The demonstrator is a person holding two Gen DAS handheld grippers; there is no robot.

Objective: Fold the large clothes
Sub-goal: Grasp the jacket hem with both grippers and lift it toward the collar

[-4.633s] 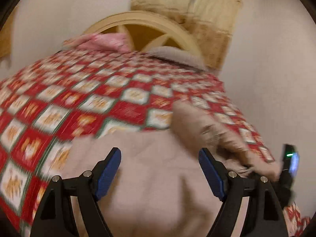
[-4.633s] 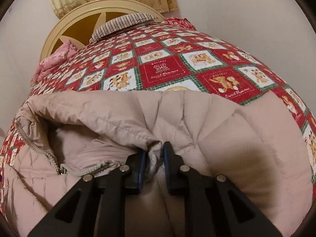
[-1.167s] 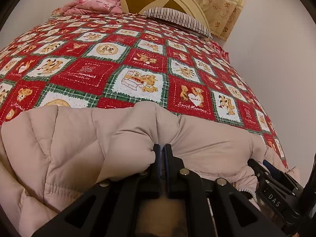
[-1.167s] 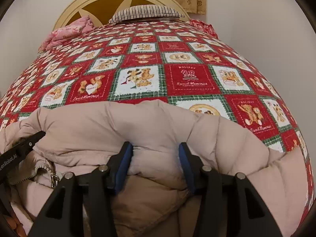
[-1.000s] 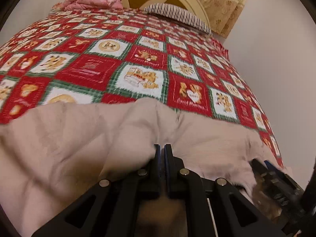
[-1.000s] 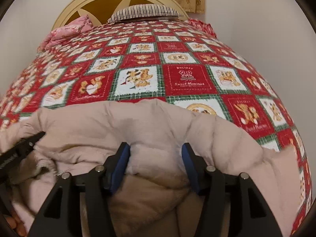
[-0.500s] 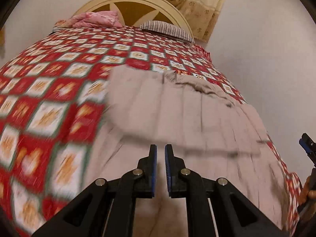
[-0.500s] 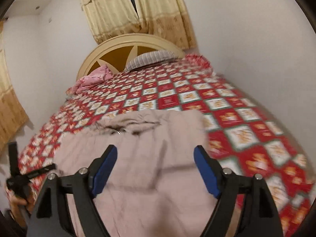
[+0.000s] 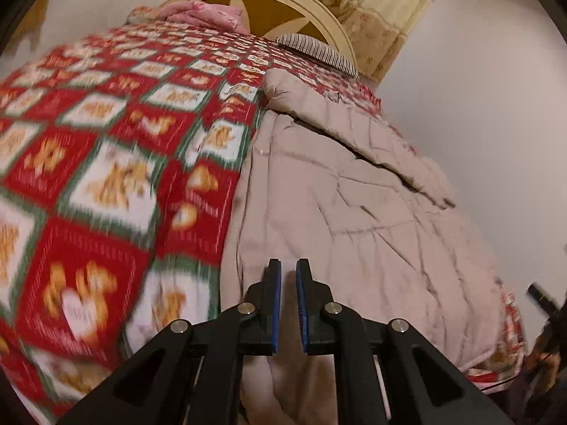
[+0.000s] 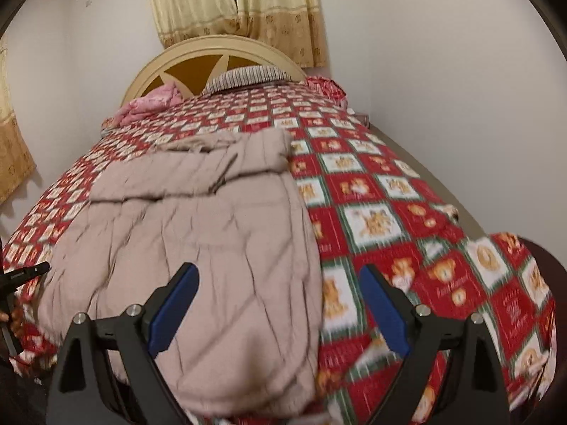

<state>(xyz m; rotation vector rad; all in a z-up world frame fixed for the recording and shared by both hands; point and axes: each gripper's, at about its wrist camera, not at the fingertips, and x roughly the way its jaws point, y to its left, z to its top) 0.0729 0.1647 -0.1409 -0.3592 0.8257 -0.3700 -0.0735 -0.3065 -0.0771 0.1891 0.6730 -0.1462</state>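
Two views. Left wrist: our left gripper (image 9: pixel 288 304) is closed, nothing between; padded coat (image 9: pixel 347 219) fills centre-right on the quilt (image 9: pixel 88 177). Right wrist: right gripper (image 10: pixel 278 306) opening, empty, above the coat's lower centre. We should pinch both hem corners evenly.

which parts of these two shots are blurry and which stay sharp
Left wrist view: the quilt is streaked with motion blur, worst at lower left, while the left tool stays crisp. Right wrist view: blur smears the quilt at lower right and softens the puffy coat; the right tool stays sharp. Both bow from fisheye.
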